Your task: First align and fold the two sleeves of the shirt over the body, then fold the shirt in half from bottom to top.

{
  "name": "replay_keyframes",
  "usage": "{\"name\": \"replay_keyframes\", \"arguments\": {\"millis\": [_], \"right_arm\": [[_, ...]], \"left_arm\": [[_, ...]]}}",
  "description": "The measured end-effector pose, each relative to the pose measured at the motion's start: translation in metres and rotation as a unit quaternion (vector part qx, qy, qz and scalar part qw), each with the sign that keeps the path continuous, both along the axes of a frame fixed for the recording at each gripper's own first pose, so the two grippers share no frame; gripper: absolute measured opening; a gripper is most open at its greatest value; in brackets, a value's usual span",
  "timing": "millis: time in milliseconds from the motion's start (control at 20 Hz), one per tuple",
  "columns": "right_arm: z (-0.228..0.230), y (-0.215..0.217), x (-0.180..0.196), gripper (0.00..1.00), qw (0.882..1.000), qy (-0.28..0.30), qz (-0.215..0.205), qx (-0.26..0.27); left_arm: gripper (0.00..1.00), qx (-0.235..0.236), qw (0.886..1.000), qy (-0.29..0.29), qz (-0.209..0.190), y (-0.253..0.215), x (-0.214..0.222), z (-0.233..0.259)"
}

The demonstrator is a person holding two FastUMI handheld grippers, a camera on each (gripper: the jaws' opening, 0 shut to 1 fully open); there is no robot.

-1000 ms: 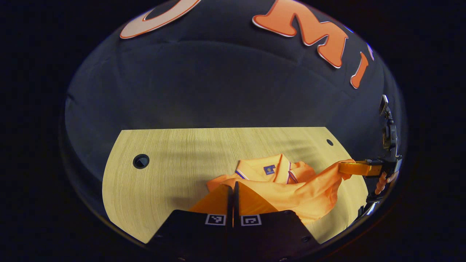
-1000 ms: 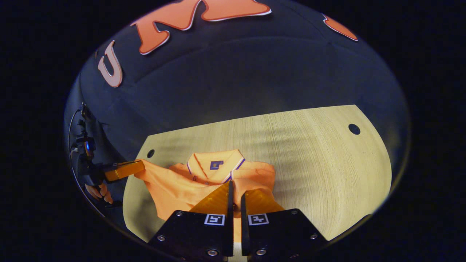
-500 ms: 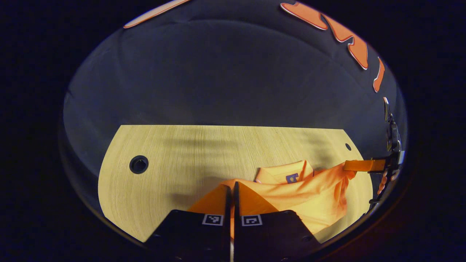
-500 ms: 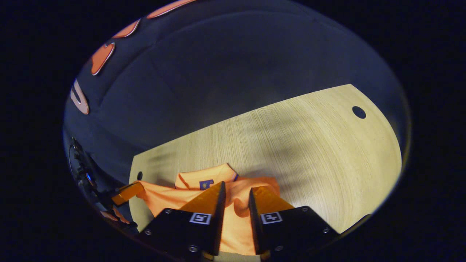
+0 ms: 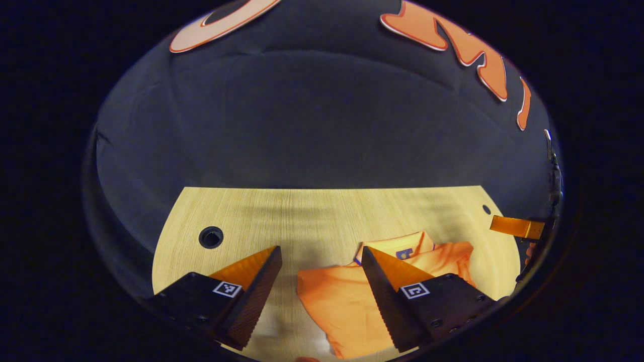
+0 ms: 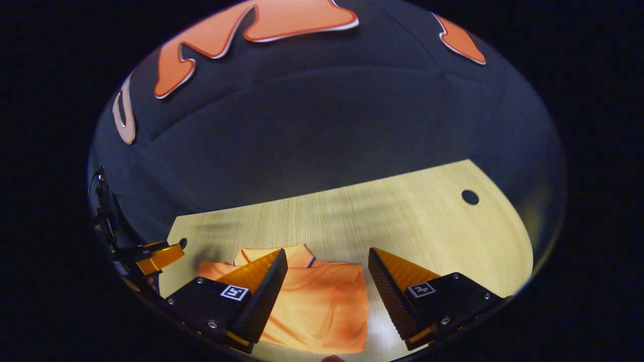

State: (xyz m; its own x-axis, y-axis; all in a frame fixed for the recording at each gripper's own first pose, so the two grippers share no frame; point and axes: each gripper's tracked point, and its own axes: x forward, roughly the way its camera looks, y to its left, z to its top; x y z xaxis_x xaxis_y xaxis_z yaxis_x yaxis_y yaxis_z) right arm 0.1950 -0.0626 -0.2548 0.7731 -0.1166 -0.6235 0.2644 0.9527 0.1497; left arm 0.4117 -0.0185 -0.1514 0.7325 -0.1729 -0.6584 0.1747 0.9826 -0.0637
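With both the left gripper and right gripper spread apart and empty above the folded shirt on the table, the released fold could be disturbed if cloth is snagged.

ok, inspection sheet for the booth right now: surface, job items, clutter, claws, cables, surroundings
Surface: light wood-grain table with round holes near its far corners.
Job's things: orange polo shirt lies folded on the table, collar toward the far side, no sleeve sticking out; no claw touches it.
Clutter: nothing seen.
Claws: left claw open, empty, above the shirt's left edge. Right claw open, empty, over the shirt. In the left gripper view the right claw sits at the right edge; its opening cannot be judged there.
Cables: thin cable by the far left claw in the right gripper view.
Surroundings: black cloth booth wall.
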Motion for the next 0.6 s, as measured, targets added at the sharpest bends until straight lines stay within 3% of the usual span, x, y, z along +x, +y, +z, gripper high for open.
{"name": "replay_keyframes", "arguments": {"millis": [350, 600], "right_arm": [[0.078, 0.008, -0.060, 0.99, 0.991, -0.087, 0.040, -0.092], [0.120, 0.017, -0.113, 0.99, 0.980, -0.150, 0.052, -0.121]], "left_arm": [[0.98, -0.005, 0.995, -0.099, 0.005, -0.016, -0.066, 0.090], [0.98, -0.009, 0.984, -0.177, 0.010, -0.034, -0.135, 0.158]]}}
